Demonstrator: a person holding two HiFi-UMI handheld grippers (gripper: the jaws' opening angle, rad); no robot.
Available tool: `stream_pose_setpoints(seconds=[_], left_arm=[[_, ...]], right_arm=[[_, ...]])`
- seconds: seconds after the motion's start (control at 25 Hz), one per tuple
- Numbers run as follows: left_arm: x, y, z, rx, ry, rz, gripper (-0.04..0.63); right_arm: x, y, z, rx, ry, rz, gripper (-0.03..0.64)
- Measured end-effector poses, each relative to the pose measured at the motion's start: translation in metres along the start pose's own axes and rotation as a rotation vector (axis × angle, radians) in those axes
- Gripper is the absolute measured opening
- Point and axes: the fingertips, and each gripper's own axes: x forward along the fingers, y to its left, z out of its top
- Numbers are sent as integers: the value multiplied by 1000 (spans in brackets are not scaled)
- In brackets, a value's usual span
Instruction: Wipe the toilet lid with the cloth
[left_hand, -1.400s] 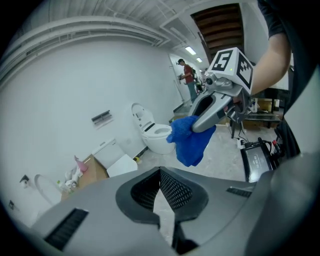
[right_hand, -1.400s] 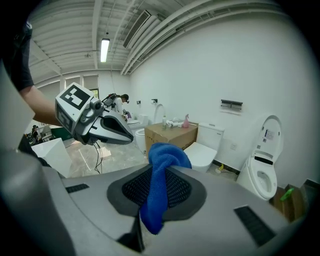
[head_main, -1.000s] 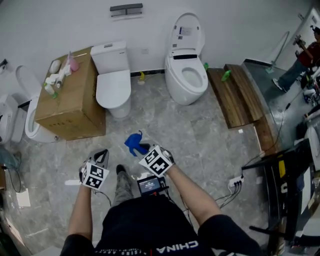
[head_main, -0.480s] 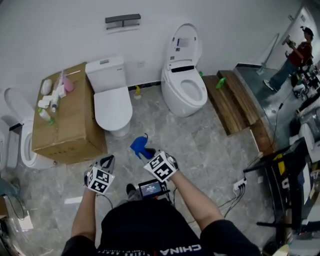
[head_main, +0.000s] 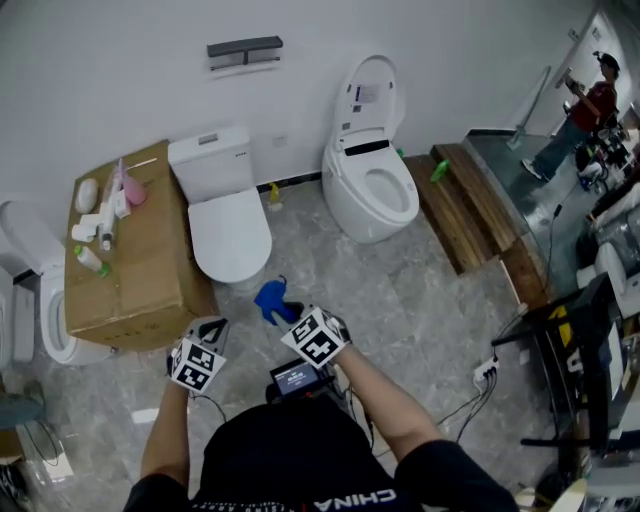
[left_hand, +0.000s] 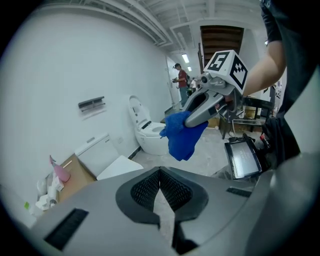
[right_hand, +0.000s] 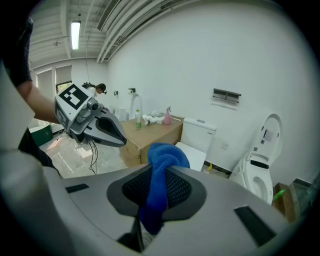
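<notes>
Right hand-held gripper (head_main: 287, 314) is clenched on the blue cloth (head_main: 270, 299). In the right gripper view the cloth is pinched between the pads, bunched above them w/ a tail hanging below. Left hand-held gripper (head_main: 211, 329) is closed on nothing, jaws together, just beside the right one. Both are held over the grey floor (head_main: 400, 290), pointing toward the wall w/ the toilets.

Nearest the cloth is a white toilet w/ a tank (head_main: 210, 155). Its toilet lid (head_main: 232, 238) is down, and bare floor shows between its front edge and the cloth in the head view. Cardboard box (head_main: 130, 270) stands just beside that toilet, on the picture's left, w/ a pink bottle (head_main: 133, 190) and a few small white containers on top. Well apart to the right is a 2nd toilet (head_main: 375, 185), lid up against the wall. Small yellow item (head_main: 274, 192) sits at the wall base between the two toilets, too small to ID. Dark rack (head_main: 245, 48) hangs on the wall above. Wooden planks (head_main: 470, 200) lie right of the 2nd toilet, w/ a green bottle (head_main: 441, 171) by them. Small screen (head_main: 297, 378) sits at the person's waist.

3rd toilet (head_main: 45, 300) at the left edge is partly behind the box and cut off by the frame. Another person (head_main: 585, 105) stands far right, small. Black frame (head_main: 570, 370) & cables at the right are hard to sort out.
</notes>
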Motion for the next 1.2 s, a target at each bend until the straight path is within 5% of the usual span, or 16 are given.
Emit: stream_pose_setpoints(seconds=[0.28,0.68,1.2], left_arm=[[39,38,2,-79,22,4,11],[115,134,49,-145,78,59,11],[179,199,89,-199,116,121,11]], right_arm=[[49,-45,20,13,2,51,57],[120,-149,87,-118,-12,148,57],[176,-231,121,-50,-22,253,57]])
